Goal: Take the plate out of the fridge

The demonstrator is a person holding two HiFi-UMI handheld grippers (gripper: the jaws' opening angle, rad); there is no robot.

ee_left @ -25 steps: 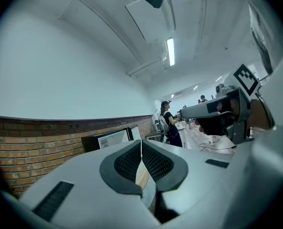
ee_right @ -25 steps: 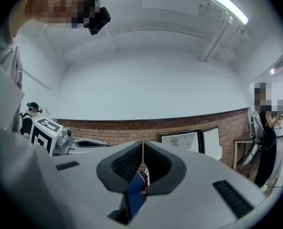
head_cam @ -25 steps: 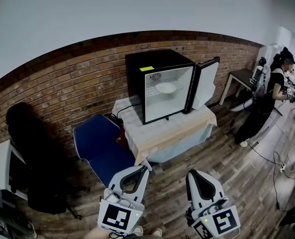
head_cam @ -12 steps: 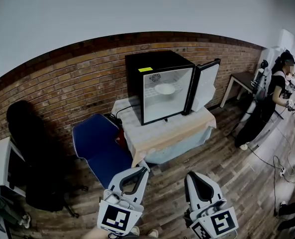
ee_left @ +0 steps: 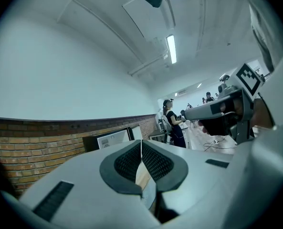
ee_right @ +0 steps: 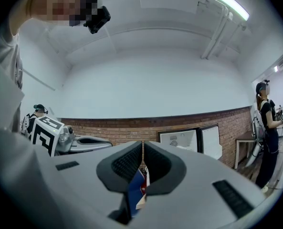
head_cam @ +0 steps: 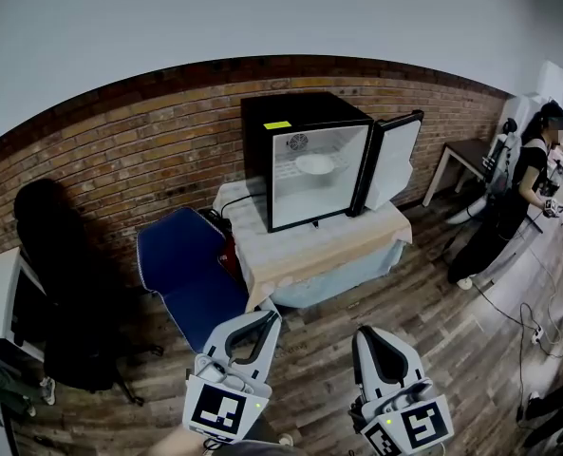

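White plate (head_cam: 316,164) sits inside the black fridge (head_cam: 298,112), on a shelf in the upper part, w/ the door (head_cam: 396,160) swung open to the right, so the way in looks free. The fridge stands on a cloth-covered bench (head_cam: 330,243) against the brick wall (head_cam: 139,150), and we're well apart from it. Left tool (head_cam: 268,319) and right tool (head_cam: 367,336) hang low in front of us, both pointing level, both w/ jaws pressed together on nothing. Step in hand, as we judge it, is the approach – no reach yet. To do it well: walk straight at the open front, keeping off the blue chair (head_cam: 184,272) just left of the bench, and spread one tool's jaws before it enters the fridge, not inside it. The plate is shallow, so we'd come in level at rim height and pinch the near edge, w/ the other tool ready under it, b/c a one-sided grip on smooth china may tip. Mind the door edge on the right side.
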